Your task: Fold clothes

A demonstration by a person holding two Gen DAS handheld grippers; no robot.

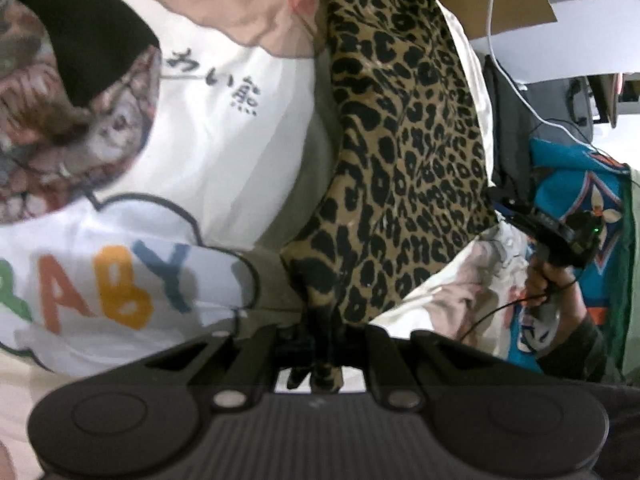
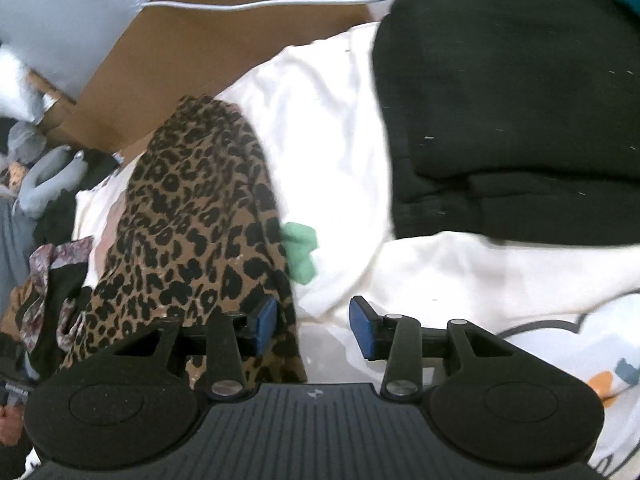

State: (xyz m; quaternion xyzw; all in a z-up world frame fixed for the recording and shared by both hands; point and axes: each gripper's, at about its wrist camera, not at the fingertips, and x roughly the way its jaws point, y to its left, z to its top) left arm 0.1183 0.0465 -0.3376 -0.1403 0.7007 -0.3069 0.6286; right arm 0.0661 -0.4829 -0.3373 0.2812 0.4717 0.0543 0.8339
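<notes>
I judge the fold barely begun: my left hand-held gripper (image 1: 316, 344) is clamped on the leopard-print garment (image 1: 400, 160), lifted over white bedding (image 2: 332, 128); the right hand-held gripper (image 2: 313, 326) gapes, apparently empty.

L gripper (image 1: 318, 354) clamped, R gripper (image 2: 314, 330) jaws apart.

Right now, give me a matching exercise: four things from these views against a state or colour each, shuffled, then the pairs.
Things:
1. left claw
2. right claw
3. leopard cloth
4. folded garment

States:
A. black
B. open, blue pads apart
C. pinched at one end, raised
D. shut on cloth

Pairs: 1-D, 2-B, 3-C, 4-A
</notes>
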